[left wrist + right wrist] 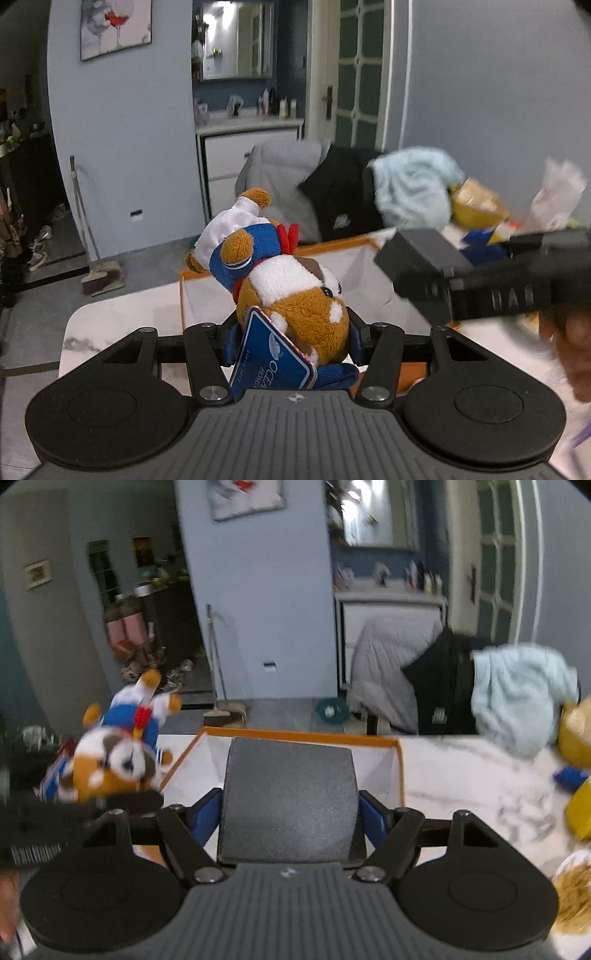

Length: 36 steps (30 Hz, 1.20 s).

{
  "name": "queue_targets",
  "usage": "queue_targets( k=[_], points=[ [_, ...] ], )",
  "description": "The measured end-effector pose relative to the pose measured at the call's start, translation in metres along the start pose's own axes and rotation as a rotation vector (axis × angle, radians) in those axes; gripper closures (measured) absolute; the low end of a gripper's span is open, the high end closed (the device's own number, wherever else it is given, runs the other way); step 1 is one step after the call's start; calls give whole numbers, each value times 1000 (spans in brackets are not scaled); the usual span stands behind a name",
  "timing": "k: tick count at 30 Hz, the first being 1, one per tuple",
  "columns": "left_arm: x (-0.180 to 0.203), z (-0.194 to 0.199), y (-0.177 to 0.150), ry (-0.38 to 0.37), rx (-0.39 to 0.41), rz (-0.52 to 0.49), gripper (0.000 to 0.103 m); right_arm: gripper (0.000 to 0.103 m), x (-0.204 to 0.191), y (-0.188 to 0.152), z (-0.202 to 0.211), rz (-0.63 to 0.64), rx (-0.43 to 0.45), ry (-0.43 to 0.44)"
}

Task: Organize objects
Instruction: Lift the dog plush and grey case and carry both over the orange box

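My left gripper (pixel 293 341) is shut on a plush toy (pixel 295 291), a brown and white animal in a blue and white sailor suit with a blue hang tag (pixel 271 360). It hangs head down above the near edge of the orange-rimmed white box (pixel 332 245). My right gripper (pixel 290 814) is shut on a dark grey box (pixel 290 794), held above the same orange-rimmed box (pixel 295 734). The plush toy (pixel 114 757) shows at the left of the right wrist view. The right gripper with the grey box (pixel 417 258) crosses the right of the left wrist view.
The white marble table (pixel 472 775) carries yellow packages (pixel 578 738) and a blue item (pixel 570 777) at the right. A chair draped with grey, black and light blue clothes (pixel 410 188) stands behind the table. A broom (pixel 99 273) leans against the wall.
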<state>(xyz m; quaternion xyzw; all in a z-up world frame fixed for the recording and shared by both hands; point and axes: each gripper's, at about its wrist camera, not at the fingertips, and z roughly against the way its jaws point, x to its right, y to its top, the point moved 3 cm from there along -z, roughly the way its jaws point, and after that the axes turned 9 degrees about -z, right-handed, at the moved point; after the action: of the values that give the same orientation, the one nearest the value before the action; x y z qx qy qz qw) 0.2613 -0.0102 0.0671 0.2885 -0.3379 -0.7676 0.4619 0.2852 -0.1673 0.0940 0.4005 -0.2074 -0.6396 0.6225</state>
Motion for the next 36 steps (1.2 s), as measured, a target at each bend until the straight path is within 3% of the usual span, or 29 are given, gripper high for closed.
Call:
queue_targets(
  k=[5, 12, 17, 23, 32, 36],
  points=[
    [-3, -50, -18, -1, -101, -10, 41, 26, 8, -2, -65, -101, -104, -63],
    [-4, -82, -19, 5, -142, -39, 41, 26, 6, -16, -124, -84, -186, -145],
    [-15, -85, -10, 19, -138, -50, 41, 26, 4, -15, -130, -111, -165, -146],
    [-22, -71, 4, 61, -11, -41, 41, 26, 6, 7, -119, -163, -56, -128],
    [-11, -112, -24, -14, -225, -85, 41, 26, 3, -11, -152, -143, -194, -158],
    [-8, -117, -36, -27, -258, -91, 41, 26, 0, -21, -164, -131, -245, -178]
  ],
)
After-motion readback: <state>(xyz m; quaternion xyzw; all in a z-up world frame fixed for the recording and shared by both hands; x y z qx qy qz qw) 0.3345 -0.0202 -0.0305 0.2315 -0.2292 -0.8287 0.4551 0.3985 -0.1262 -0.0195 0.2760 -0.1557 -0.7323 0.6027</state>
